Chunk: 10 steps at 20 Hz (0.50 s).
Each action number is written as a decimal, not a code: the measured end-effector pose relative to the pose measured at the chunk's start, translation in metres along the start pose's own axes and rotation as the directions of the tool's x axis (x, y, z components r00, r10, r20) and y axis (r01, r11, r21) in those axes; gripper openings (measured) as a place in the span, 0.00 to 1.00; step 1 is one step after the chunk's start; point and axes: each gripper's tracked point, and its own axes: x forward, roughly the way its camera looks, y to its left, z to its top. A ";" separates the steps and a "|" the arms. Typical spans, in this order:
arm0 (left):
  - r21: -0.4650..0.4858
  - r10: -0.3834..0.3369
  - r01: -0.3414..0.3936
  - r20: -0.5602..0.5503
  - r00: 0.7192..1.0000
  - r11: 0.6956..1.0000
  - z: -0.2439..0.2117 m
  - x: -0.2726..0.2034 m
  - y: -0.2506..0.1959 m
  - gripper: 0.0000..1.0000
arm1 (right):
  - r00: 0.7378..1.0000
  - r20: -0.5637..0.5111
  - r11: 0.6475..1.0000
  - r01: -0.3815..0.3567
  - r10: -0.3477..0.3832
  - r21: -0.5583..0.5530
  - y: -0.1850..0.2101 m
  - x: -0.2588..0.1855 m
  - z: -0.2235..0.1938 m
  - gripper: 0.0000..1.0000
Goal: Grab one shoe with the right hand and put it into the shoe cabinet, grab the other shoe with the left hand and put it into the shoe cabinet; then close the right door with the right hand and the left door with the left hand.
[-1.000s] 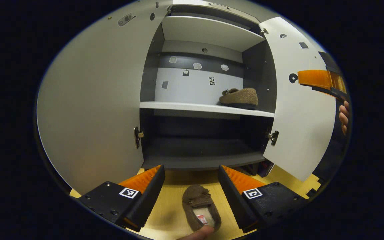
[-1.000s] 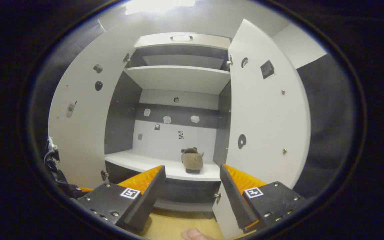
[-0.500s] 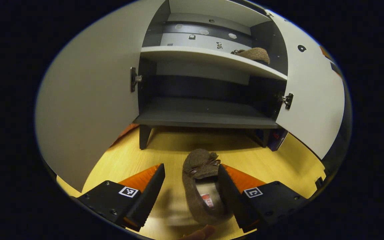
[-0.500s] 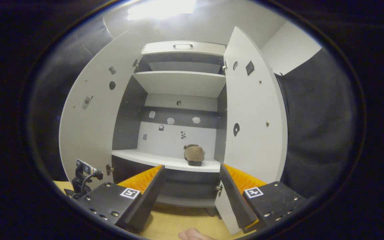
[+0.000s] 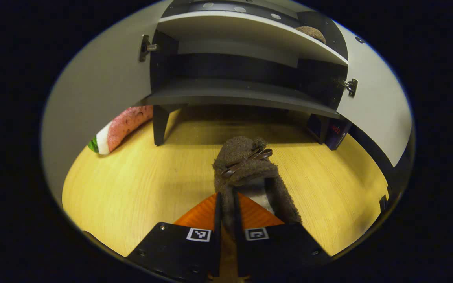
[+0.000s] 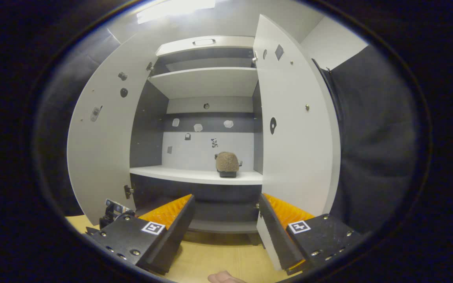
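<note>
The left tool (image 5: 225, 214) has dropped and pinched shut on the side wall of the brown slipper (image 5: 246, 173) on the wooden floor (image 5: 140, 184) just ahead of it, a thin hold that might slip when lifted.

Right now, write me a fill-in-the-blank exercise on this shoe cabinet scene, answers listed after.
1. The left gripper is shut on the side wall of a brown ___ standing on the wooden floor.
2. The right gripper has its jaws ___ and holds nothing.
3. The other slipper sits on the white ___ inside the cabinet.
4. Both cabinet doors stand ___.

Missing words: slipper; open; shelf; open
</note>
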 end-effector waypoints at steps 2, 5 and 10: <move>0.004 0.005 -0.005 -0.002 1.000 1.000 0.001 0.001 0.003 0.04 | 1.000 -0.013 1.000 -0.010 0.010 -0.007 0.001 -0.005 -0.004 0.99; 0.008 0.012 -0.012 0.018 1.000 1.000 0.004 -0.008 0.004 0.01 | 0.999 -0.029 1.000 -0.018 0.018 -0.011 0.000 -0.012 -0.009 0.99; 0.033 -0.005 -0.001 0.173 0.985 0.999 0.055 -0.053 -0.009 0.00 | 0.999 -0.048 1.000 -0.009 0.010 0.011 -0.004 -0.015 -0.014 0.98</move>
